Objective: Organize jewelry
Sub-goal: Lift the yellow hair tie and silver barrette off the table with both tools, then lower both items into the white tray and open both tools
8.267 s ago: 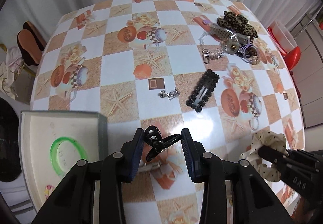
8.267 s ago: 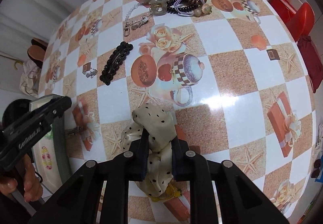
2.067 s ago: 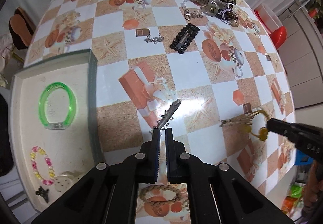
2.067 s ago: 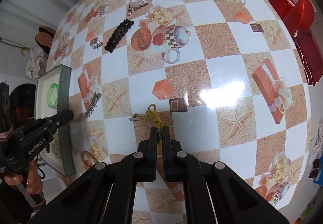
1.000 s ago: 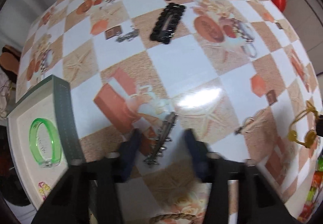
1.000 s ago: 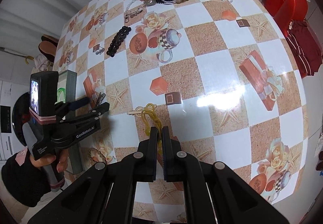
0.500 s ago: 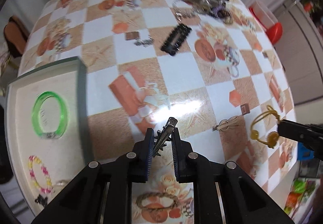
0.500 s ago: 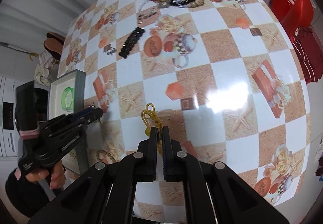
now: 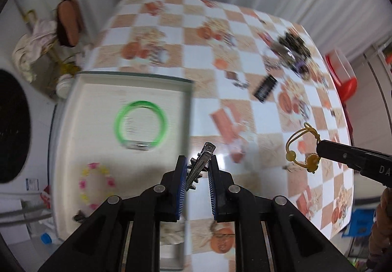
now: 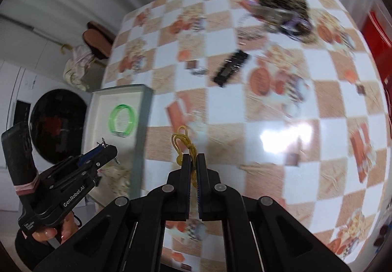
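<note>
My left gripper (image 9: 197,164) is shut on a silver metal hair clip (image 9: 201,163) and holds it in the air over the right edge of the white tray (image 9: 98,90). The tray holds a green bangle (image 9: 140,125), a pink and yellow bead bracelet (image 9: 96,182) and a small dark clip. My right gripper (image 10: 193,161) is shut on a yellow elastic hair tie with beads (image 10: 183,143), held above the table near the tray (image 10: 144,110); the tie also shows in the left wrist view (image 9: 302,147). The left gripper shows in the right wrist view (image 10: 103,149).
On the checkered tablecloth (image 10: 294,125) lie a black beaded barrette (image 10: 230,67), a small silver piece beside it (image 10: 198,71) and a heap of hair accessories at the far side (image 10: 284,10). A red chair (image 9: 343,76) stands to the right, a washing machine (image 10: 58,125) to the left.
Both grippers have lifted and swung left toward the tray, each with its item in it. The left one now holds the clip over the tray's edge. The view is motion-blurred.
</note>
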{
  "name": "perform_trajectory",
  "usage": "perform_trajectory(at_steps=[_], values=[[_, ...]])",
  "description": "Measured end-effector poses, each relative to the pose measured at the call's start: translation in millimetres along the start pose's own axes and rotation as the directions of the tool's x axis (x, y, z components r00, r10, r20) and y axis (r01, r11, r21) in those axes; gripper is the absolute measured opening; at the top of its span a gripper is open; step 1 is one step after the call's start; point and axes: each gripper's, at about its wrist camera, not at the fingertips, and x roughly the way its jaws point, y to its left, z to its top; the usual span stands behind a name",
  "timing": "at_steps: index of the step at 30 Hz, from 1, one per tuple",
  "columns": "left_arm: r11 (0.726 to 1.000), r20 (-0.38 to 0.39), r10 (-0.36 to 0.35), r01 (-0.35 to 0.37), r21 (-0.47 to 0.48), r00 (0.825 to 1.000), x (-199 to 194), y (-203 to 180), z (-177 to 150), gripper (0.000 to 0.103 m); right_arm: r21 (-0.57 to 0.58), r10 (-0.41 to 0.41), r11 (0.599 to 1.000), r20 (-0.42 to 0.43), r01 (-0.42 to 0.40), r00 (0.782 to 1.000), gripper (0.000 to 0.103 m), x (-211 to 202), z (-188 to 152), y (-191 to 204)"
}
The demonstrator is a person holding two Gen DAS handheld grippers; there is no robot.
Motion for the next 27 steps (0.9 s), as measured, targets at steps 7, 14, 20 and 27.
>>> perform_trajectory(at_steps=[7, 14, 20, 27], values=[[0.992, 0.031, 0.066, -0.062, -0.108, 0.997, -12.3, 59.5, -1.2, 0.022, -0.107, 0.045, 0.993, -0.032, -0.048, 0.998, 0.004, 25.6, 20.0, 62.2], [0.974, 0.013, 0.122, -0.117, -0.192, 0.992, 0.4, 110.5, -2.0, 0.022, -0.181, 0.077, 0.979, -0.093, -0.093, 0.993, 0.004, 70.6, 35.4, 119.6], [0.967, -0.005, 0.15, -0.148, -0.206, 0.989, 22.3, 130.1, 3.8, 0.022, -0.176, 0.081, 0.979, -0.146, -0.106, 0.986, 0.004, 114.8, 47.2, 142.8], [0.968, -0.034, 0.167, -0.17, -0.184, 0.985, 45.9, 135.1, 8.2, 0.022, -0.156, 0.04, 0.985, -0.201, -0.073, 0.979, 0.004, 162.8, 55.6, 148.9]])
